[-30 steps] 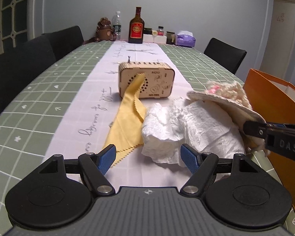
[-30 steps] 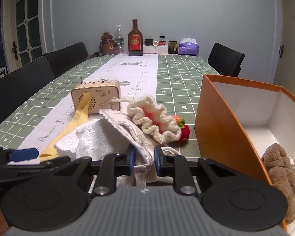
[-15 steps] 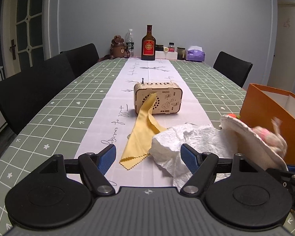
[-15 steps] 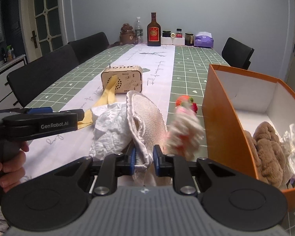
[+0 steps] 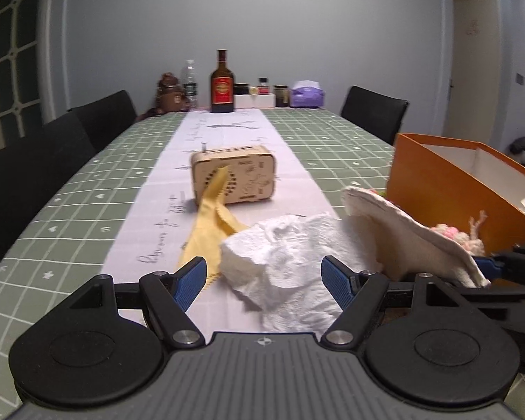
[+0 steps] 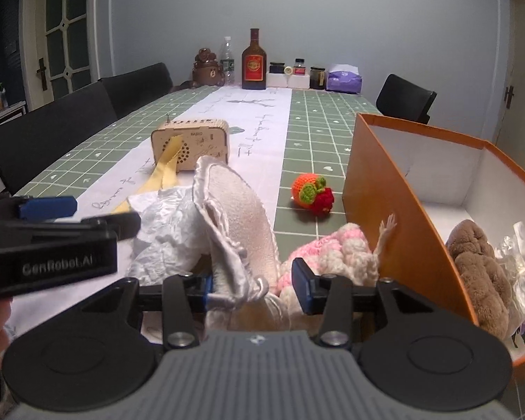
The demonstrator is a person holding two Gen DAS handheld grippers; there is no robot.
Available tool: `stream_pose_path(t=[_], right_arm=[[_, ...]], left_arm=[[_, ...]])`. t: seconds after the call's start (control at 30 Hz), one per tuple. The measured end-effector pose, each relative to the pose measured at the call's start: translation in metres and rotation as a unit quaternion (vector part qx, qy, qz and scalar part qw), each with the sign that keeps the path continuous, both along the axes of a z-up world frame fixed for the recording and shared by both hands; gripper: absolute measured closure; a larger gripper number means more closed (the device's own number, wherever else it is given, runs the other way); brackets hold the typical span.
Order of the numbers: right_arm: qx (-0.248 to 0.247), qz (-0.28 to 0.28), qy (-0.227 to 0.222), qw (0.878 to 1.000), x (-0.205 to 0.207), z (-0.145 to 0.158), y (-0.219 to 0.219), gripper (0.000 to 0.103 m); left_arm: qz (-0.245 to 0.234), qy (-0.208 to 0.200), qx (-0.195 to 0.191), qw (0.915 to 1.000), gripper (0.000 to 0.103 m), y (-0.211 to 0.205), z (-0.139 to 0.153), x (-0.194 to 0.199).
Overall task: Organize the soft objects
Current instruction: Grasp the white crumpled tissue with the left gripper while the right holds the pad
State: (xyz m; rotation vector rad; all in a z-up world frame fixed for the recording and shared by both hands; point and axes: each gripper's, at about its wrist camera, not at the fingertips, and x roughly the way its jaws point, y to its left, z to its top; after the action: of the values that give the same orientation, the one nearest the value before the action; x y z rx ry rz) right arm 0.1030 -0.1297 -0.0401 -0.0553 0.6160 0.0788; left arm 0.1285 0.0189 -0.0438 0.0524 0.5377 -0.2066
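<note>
My right gripper [image 6: 257, 285] is open, its jaws wide apart around the edge of a cream cloth [image 6: 238, 210], which lies loose between them. A pink and white crocheted doll [image 6: 336, 250] lies beside it against the orange box [image 6: 395, 196]. A crumpled white cloth [image 5: 290, 245] and a yellow cloth [image 5: 210, 224] lie ahead of my open, empty left gripper [image 5: 264, 281]. An orange and red crocheted toy [image 6: 311, 192] sits on the table. The box holds a brown plush [image 6: 479, 266] and a clear bag.
A wooden radio box [image 5: 232, 176] stands on the white runner behind the cloths. Bottles, jars, a tissue pack and a bear figure [image 6: 206, 66] stand at the far end. Black chairs [image 6: 52, 133] line the left side and one is far right.
My right gripper has opened and let go of the cream cloth. The crocheted doll has dropped beside the box. The left gripper moved a little closer to the white cloth.
</note>
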Motion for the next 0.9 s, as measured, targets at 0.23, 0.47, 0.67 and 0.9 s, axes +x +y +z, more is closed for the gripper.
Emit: stream_pose_path(t=[0.23,0.47,0.67,0.9], right_arm=[[-0.028,-0.03,-0.027,0.999,0.012,-0.005,-0.006,0.08],[-0.047,-0.028,-0.02,0.998,0.014,-0.003,-0.007,0.084],[-0.039,-0.016,-0.014,0.999,0.015,-0.002,-0.008,0.083],[-0.035,-0.012,-0.014,0.999,0.015,-0.003,-0.009,0.082]], left_arm=[[-0.078,-0.001,0.008,0.9969,0.016,-0.014,-0.011,0.003],[-0.108,0.008,0.0,0.9941,0.017,-0.019,-0.021,0.012],[-0.099,0.012,0.026,0.9946,0.013,-0.022,-0.03,0.021],[-0.079,0.009,0.008,0.9968,0.007,-0.019,-0.035,0.031]])
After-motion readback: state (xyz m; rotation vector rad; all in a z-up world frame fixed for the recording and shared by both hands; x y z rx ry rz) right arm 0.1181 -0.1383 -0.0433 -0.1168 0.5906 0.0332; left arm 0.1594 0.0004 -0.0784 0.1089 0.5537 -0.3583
